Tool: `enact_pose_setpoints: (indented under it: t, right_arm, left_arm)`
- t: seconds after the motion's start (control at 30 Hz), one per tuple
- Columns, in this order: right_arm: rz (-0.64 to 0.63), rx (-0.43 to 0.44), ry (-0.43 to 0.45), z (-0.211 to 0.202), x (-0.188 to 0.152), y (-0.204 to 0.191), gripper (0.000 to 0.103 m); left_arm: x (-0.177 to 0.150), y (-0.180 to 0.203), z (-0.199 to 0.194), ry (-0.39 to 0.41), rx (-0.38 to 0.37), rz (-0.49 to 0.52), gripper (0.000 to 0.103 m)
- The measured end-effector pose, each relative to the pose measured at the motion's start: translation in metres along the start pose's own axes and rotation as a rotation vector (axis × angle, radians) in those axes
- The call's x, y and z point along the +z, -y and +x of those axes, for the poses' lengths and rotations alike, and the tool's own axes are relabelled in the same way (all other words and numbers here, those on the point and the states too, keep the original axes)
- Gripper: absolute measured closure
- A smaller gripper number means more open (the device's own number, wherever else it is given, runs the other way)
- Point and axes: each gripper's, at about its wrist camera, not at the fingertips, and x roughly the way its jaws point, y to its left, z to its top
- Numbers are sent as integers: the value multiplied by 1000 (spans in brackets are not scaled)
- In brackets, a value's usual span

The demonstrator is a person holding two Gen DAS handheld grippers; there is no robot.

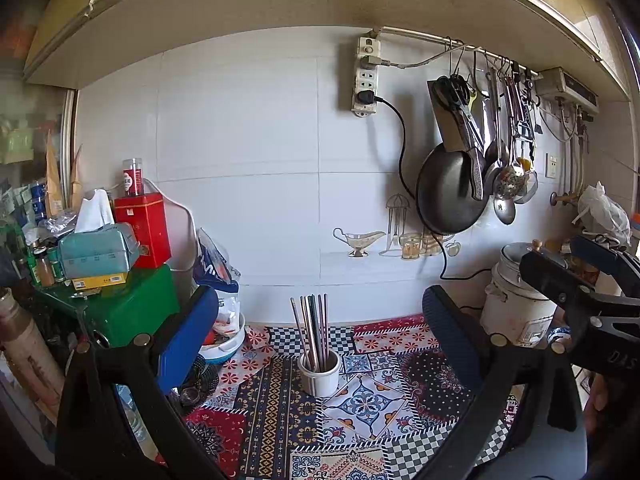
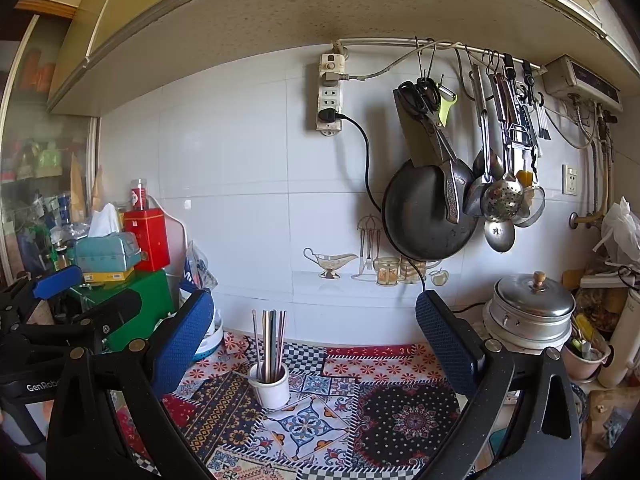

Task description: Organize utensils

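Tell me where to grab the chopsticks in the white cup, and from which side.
Grip the chopsticks on the upper shafts, well clear of the cup rim, coming from above: they stand nearly upright, bunched, lower ends hidden inside. Both grippers hang open and clear.

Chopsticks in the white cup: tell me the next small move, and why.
Probably ease the right gripper forward and down toward the chopsticks. Both grippers are open and empty, well short of the white cup, where the sticks stand upright on the patterned cloth.
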Motion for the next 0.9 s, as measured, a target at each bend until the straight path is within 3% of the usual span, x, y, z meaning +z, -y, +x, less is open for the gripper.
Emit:
enact_pose_setpoints:
  t: [0.9]
  right_arm:
    - [-5, 6, 13, 3, 3, -7, 2]
  left_arm:
    - [3, -8, -1, 10, 1, -9, 1]
